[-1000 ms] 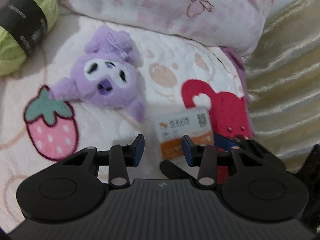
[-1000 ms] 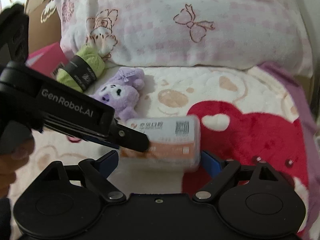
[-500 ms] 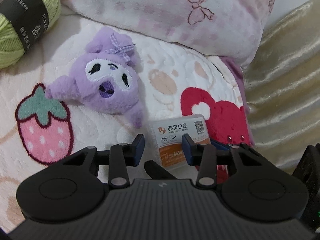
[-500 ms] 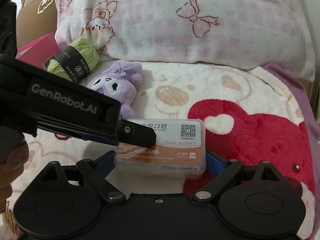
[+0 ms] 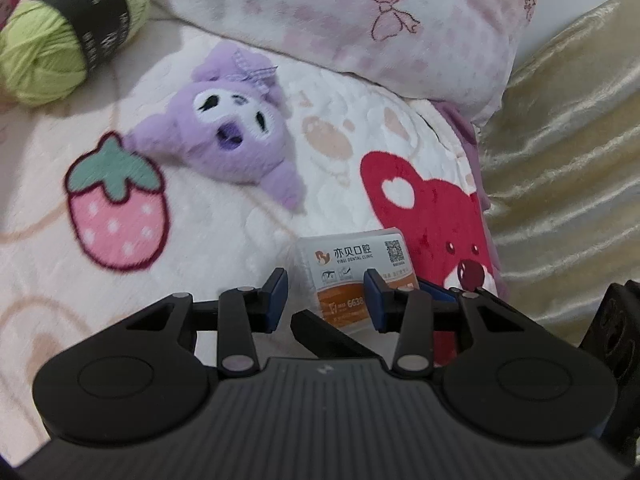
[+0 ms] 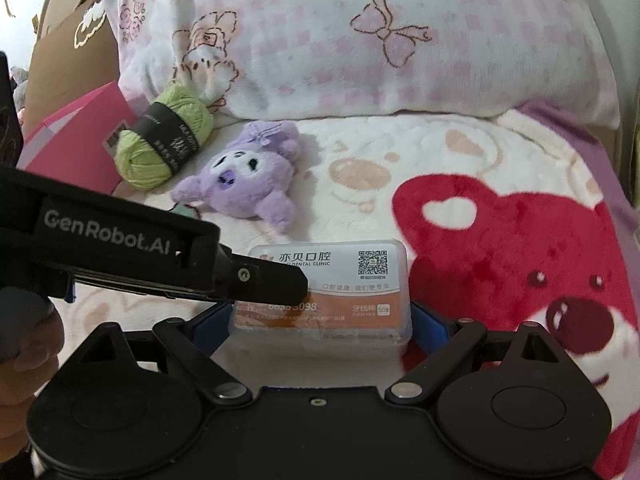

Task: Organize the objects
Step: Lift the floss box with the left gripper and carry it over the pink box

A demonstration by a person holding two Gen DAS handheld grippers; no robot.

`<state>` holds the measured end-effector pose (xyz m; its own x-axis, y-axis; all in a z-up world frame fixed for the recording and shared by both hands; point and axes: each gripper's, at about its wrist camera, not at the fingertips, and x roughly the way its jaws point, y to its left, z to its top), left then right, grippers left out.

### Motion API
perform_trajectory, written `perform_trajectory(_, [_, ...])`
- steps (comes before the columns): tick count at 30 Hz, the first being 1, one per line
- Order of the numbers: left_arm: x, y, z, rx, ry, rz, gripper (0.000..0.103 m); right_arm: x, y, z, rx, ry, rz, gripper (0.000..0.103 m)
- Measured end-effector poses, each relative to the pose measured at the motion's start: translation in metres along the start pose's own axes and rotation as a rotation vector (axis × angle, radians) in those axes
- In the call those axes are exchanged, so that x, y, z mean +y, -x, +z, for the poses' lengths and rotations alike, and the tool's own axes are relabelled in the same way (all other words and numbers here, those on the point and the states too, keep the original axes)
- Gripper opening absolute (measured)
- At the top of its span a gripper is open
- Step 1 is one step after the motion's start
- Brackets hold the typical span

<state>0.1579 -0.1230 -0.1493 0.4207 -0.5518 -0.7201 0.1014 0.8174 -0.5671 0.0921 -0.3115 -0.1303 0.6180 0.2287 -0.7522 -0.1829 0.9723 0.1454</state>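
We hold floss box by its short ends w/ right gripper, clamped; left gripper empty, narrow gap. Light, rigid, slick plastic.

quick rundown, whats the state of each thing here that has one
floss pick box: lid closed, clamped between the right claw's pads, off the blanket
right claw: shut on the box's two ends
left claw: nearly closed, nothing held, one finger laid across the box's front
purple plush: lying on the blanket, face up
green yarn ball: wound, black label band on, against the pillow
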Motion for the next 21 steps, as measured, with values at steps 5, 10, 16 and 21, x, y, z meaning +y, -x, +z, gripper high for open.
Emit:
perform_trajectory(5, [0.007, 0.016, -0.011, 0.009, 0.005, -0.001, 0.039, 0.014, 0.009, -0.006, 0.018, -0.009, 0.015, 0.095])
perform_trajectory(10, [0.014, 0.031, -0.016, 0.019, -0.009, 0.013, 0.04, 0.026, 0.014, -0.01, 0.041, -0.038, 0.051, 0.095])
perform_trajectory(16, [0.035, 0.05, -0.019, -0.004, -0.017, 0.028, 0.04, 0.034, 0.016, -0.01, 0.059, -0.094, 0.173, 0.096])
perform_trajectory(21, [0.051, 0.063, -0.025, -0.001, 0.011, 0.025, 0.04, 0.043, 0.018, -0.012, 0.058, -0.1, 0.215, 0.089])
